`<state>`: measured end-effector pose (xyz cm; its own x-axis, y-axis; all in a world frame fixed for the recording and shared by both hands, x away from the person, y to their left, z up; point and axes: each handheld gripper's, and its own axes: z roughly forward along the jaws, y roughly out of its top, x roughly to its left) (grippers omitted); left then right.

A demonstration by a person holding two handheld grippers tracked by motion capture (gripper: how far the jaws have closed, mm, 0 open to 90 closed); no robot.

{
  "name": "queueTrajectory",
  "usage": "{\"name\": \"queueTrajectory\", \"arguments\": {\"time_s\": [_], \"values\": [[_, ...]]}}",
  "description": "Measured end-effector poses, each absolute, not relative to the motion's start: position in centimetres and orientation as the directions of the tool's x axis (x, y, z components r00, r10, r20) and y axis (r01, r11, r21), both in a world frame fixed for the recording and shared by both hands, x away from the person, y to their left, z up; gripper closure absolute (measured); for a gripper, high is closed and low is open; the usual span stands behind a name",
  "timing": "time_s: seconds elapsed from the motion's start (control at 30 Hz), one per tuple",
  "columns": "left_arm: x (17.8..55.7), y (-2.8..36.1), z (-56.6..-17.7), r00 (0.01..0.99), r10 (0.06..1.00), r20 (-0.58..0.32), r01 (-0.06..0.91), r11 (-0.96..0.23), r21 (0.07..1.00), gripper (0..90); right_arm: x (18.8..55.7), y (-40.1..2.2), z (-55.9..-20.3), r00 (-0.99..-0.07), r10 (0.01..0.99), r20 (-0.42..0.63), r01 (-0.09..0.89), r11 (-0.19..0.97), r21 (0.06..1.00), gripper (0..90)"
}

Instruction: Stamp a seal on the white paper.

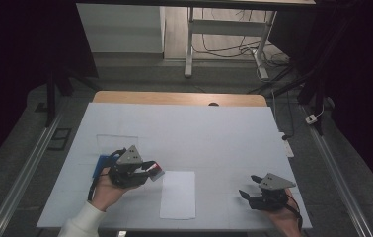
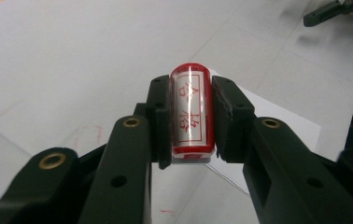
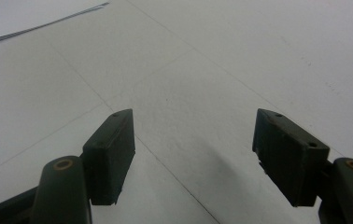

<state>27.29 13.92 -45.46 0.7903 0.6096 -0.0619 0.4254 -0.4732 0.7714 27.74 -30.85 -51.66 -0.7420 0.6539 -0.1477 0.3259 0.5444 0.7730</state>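
Note:
My left gripper [image 1: 154,169] is shut on a small stamp [image 1: 158,172] and hovers just left of a white sheet of paper [image 1: 178,194]. In the left gripper view the stamp [image 2: 191,112] is a rounded block with a red rim and red characters on a white face, clamped between the two black pads [image 2: 163,109]. A corner of the paper [image 2: 277,116] lies beyond it. My right gripper [image 1: 250,186] sits near the table's front right, held by a hand. Its jaws [image 3: 195,154] stand wide open over bare white tabletop with nothing between them.
A blue flat object [image 1: 101,164] lies partly hidden under the left gripper's body. A clear rectangular box [image 1: 117,140] sits just behind it. The white table cover [image 1: 199,133] stretches back to a wooden edge [image 1: 179,98]. Metal rails run along both sides.

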Motion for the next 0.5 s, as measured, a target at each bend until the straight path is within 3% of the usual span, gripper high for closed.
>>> {"name": "queueTrajectory", "arguments": {"time_s": [0.5], "values": [[27.2,10.2,-46.9,0.841,0.535,-0.076,0.409,-0.537,0.738,69.3,27.8,-30.8,-51.7,-0.745,0.65,-0.148,0.326,0.549,0.77,29.2]]}}
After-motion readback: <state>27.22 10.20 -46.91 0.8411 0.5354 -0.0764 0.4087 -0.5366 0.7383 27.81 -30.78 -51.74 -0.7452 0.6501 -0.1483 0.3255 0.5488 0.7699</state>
